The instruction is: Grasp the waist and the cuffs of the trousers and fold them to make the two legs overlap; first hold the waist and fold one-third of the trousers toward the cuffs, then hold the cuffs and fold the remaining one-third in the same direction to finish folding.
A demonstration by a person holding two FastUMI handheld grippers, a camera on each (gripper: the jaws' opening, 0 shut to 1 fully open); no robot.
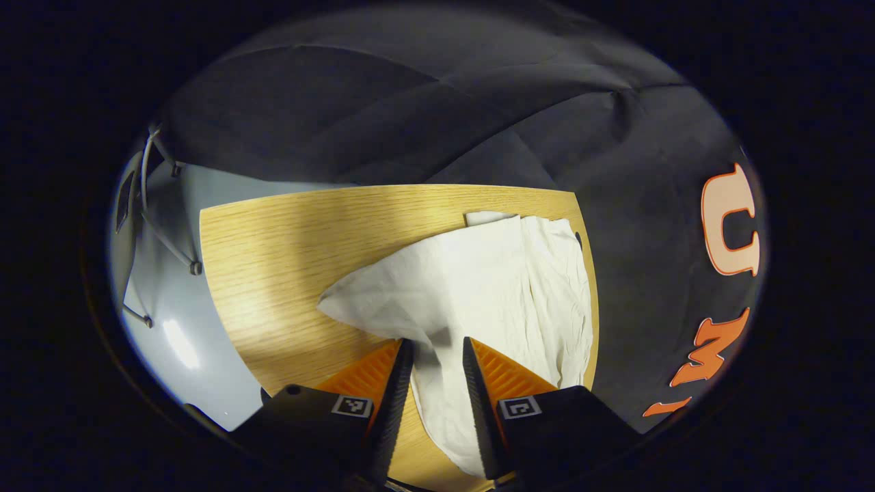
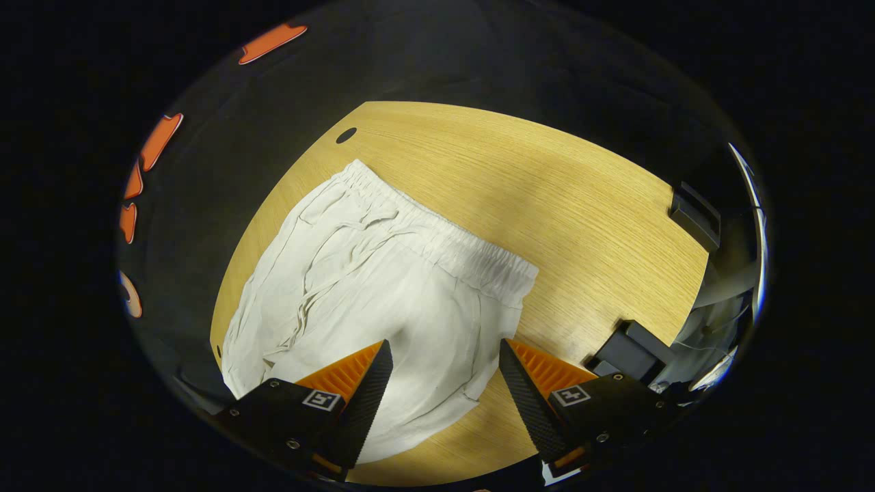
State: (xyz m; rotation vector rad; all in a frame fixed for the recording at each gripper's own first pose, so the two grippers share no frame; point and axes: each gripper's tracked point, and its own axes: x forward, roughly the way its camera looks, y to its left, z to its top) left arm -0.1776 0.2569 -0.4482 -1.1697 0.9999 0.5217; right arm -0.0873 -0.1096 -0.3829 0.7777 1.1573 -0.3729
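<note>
1 pr white trousers [image 2: 383, 287] on table [image 2: 581, 205]; 2 grippers, left [image 1: 437, 352] & right [image 2: 444, 355], fingers apart.

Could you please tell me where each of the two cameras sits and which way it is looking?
Left gripper view: rides on the left hand-held gripper, looking down along its two parted fingers at trousers on the wooden table, booth wall behind.
Right gripper view: rides on the right hand-held gripper, looking over its open fingers toward the elastic waistband.
Shared: the same white trousers and table.
</note>
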